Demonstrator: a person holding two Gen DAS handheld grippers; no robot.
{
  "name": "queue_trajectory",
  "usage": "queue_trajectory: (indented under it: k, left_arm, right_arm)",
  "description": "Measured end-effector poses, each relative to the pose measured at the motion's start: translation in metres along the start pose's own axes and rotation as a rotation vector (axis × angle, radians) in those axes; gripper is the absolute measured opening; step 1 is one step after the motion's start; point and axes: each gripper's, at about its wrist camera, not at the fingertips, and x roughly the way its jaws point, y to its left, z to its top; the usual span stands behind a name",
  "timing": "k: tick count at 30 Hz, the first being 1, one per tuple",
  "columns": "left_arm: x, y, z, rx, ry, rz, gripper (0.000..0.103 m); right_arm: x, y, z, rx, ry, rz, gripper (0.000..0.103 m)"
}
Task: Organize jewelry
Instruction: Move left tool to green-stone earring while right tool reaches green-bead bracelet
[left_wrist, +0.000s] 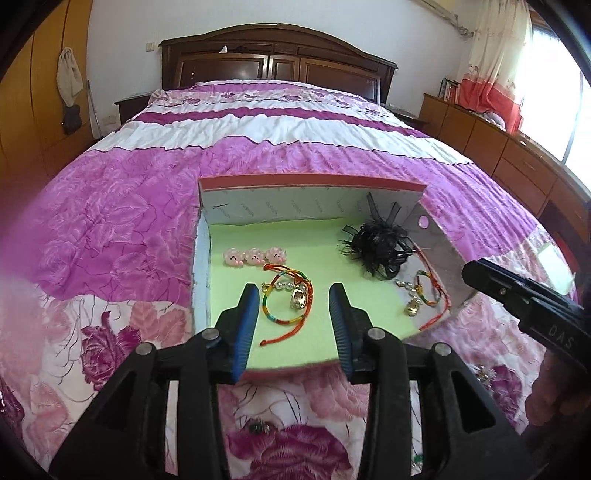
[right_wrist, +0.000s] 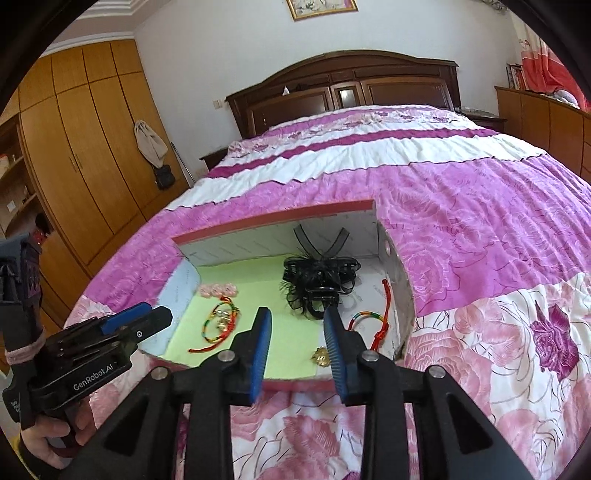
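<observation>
Above a bed (left_wrist: 147, 206) spread with a pink and purple rose-print quilt, I hold my two grippers over an open box (left_wrist: 310, 182) of jewelry. Behind it stand a dark wooden headboard (left_wrist: 280, 62), a wooden wardrobe (right_wrist: 85, 147) with a cloth bag hung on its door, and a low cabinet under red-hemmed curtains (left_wrist: 498, 74) by the window. Nothing lies between my jaws and the box; only its low near edge and my own black arms cut into the view.

My left gripper (left_wrist: 293, 325) hangs over the near left part of the box, jaws partly apart and empty, a rainbow cord bracelet (left_wrist: 284, 299) with silver beads lying on the green liner (left_wrist: 288, 236) beneath the gap. My right gripper (right_wrist: 297, 343) hangs over the near right part, jaws likewise partly apart and gripping nothing.

Inside the box, three pink pig-shaped charms (left_wrist: 255, 256) sit in a row near the left wall. A black feathered hair ornament (left_wrist: 380, 247) fills the far right corner. A second rainbow bracelet (right_wrist: 369, 321) with a red cord lies along the right wall, and a small gold charm (right_wrist: 321, 357) rests near the front edge. A small dark trinket (left_wrist: 258, 426) lies on the quilt in front of the box.
</observation>
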Motion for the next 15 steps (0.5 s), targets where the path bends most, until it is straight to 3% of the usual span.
queue_trajectory:
  k: [15]
  left_arm:
    - [-0.023,0.016,-0.025,-0.039,0.061,-0.013,0.033]
  right_arm:
    - [-0.040,-0.012,-0.024,0.008,0.071,-0.006,0.036]
